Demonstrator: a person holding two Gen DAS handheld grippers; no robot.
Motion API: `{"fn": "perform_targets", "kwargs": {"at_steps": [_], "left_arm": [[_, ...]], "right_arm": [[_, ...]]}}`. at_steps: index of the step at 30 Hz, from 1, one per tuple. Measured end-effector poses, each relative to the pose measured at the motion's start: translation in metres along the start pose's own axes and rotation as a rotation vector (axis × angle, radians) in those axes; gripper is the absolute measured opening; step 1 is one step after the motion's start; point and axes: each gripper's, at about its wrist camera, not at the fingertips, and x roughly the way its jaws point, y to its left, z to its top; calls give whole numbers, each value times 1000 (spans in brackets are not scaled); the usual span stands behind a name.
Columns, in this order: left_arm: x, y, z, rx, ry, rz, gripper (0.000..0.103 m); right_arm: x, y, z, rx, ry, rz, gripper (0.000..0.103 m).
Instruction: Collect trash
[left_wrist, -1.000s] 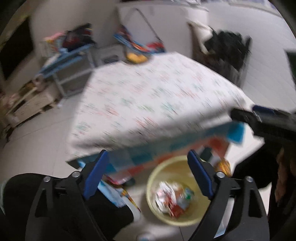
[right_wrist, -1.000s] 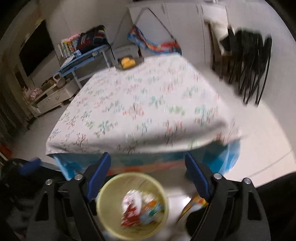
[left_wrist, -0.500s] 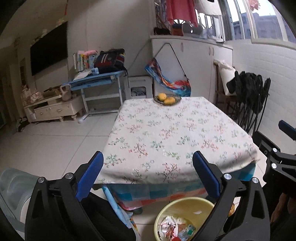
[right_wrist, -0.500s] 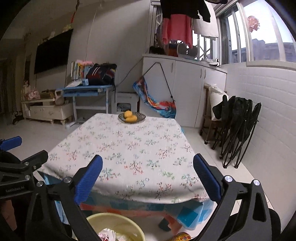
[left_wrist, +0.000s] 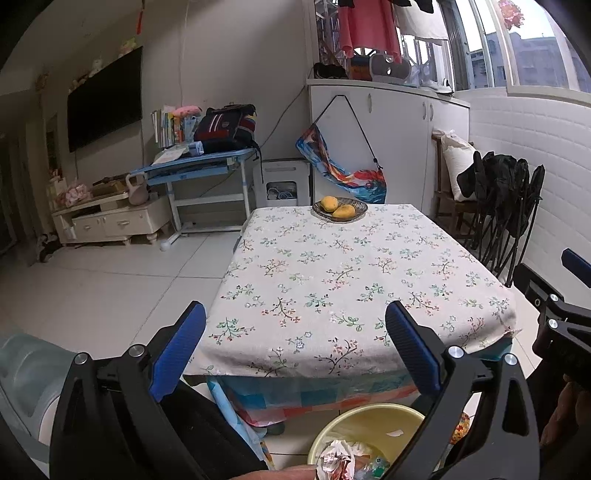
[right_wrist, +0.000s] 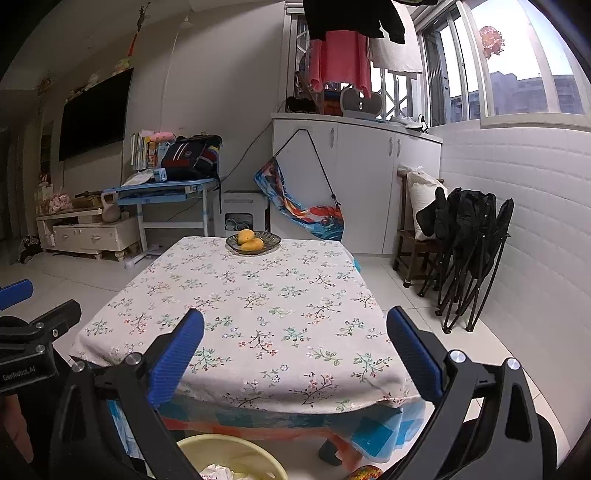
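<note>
Holding both grippers level over the near edge of the table (left_wrist: 369, 266), you have each one spread wide with nothing between its blue pads. Your left gripper (left_wrist: 295, 332) frames the flowered tablecloth (left_wrist: 332, 288), and your right gripper (right_wrist: 295, 332) does the same from a little further right. Below and just ahead of your left gripper, at the foot of the table, sits the yellow bin (left_wrist: 369, 417); crumpled wrappers (left_wrist: 338, 458) lie inside it, close to that gripper's right finger. From your right gripper the same bin shows low and slightly left, only its rim and a bit of white paper visible. Straight ahead of both grippers, at the far end of the table, a dark dish (right_wrist: 253, 242) holds yellow fruit (right_wrist: 249, 238). Off to the right of your right gripper, folded black chairs (right_wrist: 469, 251) lean against the white wall. To the left of your left gripper, beyond the open floor, stands a blue desk (left_wrist: 199, 166) with a backpack (left_wrist: 225, 127) on it. No trash shows on the tablecloth.
</note>
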Motion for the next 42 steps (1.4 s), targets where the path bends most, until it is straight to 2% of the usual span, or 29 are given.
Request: {"fn": "perform_targets", "kwargs": {"at_steps": [42], "left_arm": [[-2, 1, 0, 1, -11, 3, 96]], "right_arm": [[3, 0, -4, -5, 15, 8, 95]]}}
